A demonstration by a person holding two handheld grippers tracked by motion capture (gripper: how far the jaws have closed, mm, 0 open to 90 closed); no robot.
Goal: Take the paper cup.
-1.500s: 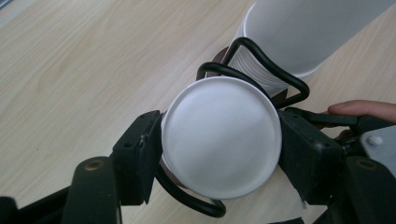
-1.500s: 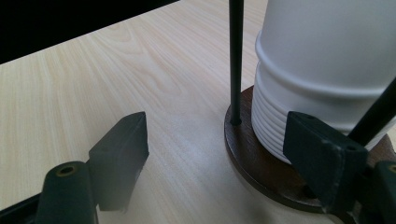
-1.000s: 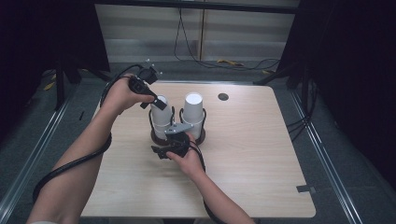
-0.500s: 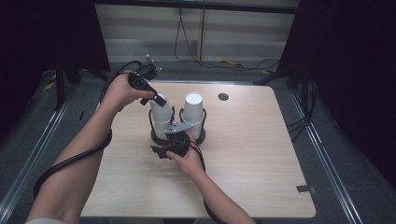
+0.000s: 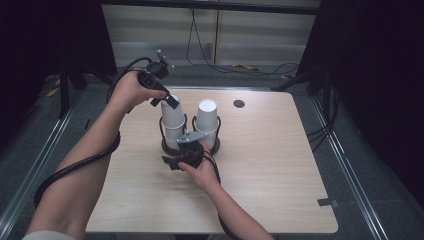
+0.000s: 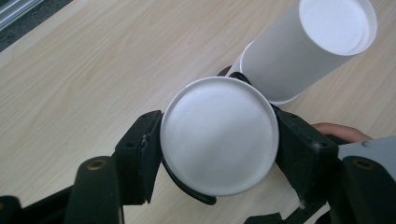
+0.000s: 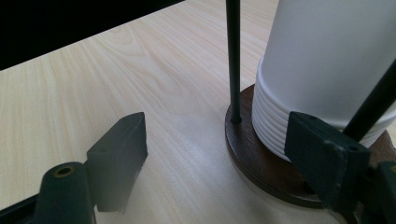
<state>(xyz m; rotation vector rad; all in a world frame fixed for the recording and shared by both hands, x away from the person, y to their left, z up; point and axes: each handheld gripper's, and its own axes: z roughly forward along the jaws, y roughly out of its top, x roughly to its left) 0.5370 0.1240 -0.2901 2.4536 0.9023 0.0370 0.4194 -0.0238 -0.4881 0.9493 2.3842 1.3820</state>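
Fingers of the left gripper (image 6: 217, 154) pinch the top paper cup (image 6: 219, 135) of the left stack across its upturned base, one black pad on each side of the rim; against the earlier high views the hand has tilted the gripper down onto that cup, and the jaws have crept to their tightest, so the grasp reads as complete and the cup as ready to lift off; fingers of the right gripper (image 7: 229, 158) stand spread, one pad on bare worktop (image 7: 140, 70), the other beside the dark wooden base (image 7: 261, 172) of the cup holder, gripping nothing, probably bracing it.

Location: gripped cup (image 5: 172, 112) sits on the left stack, at 9 o'clock of the second cup stack (image 5: 206, 120), both near worktop centre, held within black wire uprights (image 7: 232, 60).

Orientation: cup inverted, closed base uppermost, mouth down; long axis near upright, leaning slightly toward 12 o'clock in the high view; second stack likewise base-up.
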